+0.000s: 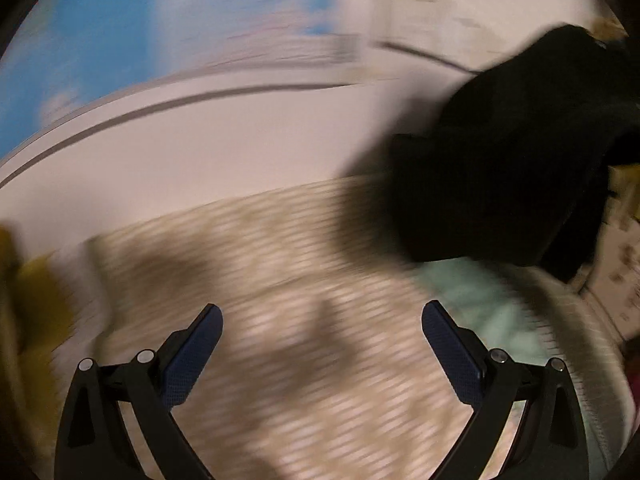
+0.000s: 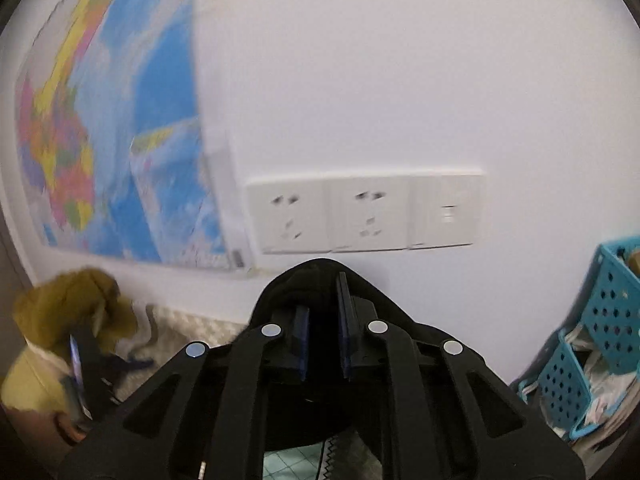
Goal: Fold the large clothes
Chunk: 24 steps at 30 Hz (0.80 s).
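Note:
A black garment (image 1: 508,160) hangs in the air at the right of the blurred left wrist view, above a striped beige cover (image 1: 280,300). My left gripper (image 1: 322,320) is open and empty, low over that cover and left of the garment. In the right wrist view my right gripper (image 2: 323,312) is shut on a fold of the black garment (image 2: 316,276), held up facing the wall. The left gripper also shows at the lower left of the right wrist view (image 2: 80,376).
A white wall with a row of sockets (image 2: 364,212) and a coloured map (image 2: 108,140) is ahead. Olive-yellow cloth (image 2: 76,304) lies at the left. Blue perforated baskets (image 2: 600,332) stand at the right. Pale green fabric (image 1: 472,292) lies under the garment.

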Motion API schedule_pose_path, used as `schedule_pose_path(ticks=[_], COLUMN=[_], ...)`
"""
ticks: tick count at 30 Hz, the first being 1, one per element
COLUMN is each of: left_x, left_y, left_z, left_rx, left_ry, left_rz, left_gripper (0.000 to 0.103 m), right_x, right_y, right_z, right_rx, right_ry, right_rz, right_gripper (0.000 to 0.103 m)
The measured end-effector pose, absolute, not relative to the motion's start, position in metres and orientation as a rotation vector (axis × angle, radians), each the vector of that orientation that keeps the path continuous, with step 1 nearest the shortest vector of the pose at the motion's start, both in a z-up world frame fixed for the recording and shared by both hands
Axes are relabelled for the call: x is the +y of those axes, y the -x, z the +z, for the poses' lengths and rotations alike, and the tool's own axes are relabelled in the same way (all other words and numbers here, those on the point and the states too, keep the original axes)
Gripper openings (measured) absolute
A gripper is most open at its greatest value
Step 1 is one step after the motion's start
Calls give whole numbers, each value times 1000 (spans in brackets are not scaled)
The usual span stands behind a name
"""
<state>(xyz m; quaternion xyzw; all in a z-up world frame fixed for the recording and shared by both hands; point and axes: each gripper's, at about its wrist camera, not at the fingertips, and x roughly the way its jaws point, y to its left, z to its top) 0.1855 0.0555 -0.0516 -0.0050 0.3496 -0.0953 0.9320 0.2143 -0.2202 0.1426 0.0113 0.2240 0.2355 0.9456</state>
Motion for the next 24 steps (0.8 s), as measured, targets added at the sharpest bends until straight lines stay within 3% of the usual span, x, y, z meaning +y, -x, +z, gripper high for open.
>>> schedule_pose_path(ticks=[8,14,16,17,18,20,24], left_x=[-12,-41,-57,-62,-68,-75,-80], left_y=[-235,-241,-254,-261,-268,-283,-286], left_z=[-60,-42,-49,-51,-53,-52,-13], left_rx=[624,453,486,501,508,551,498], left_ry=[-163,-302,-358,-371,-376,-362,-263], left_rz=[-258,-385,-432,-446,-446,-444,-494], left_gripper=[97,97,97,89,56,7,7], right_x=[-285,-300,-301,-303,-305,-310,-332], right_y=[-214,-218,-219,-219,-219,-219,-211], right_z=[159,162,164,165,165,169,192], right_rx=[424,415,408,405,404,398,351], right_ry=[-163,-199,-200,-201,-201,-202,-208], right_rz=[479,510,511,510,507,502,462], right_gripper=[12,11,11,12,12,12,11])
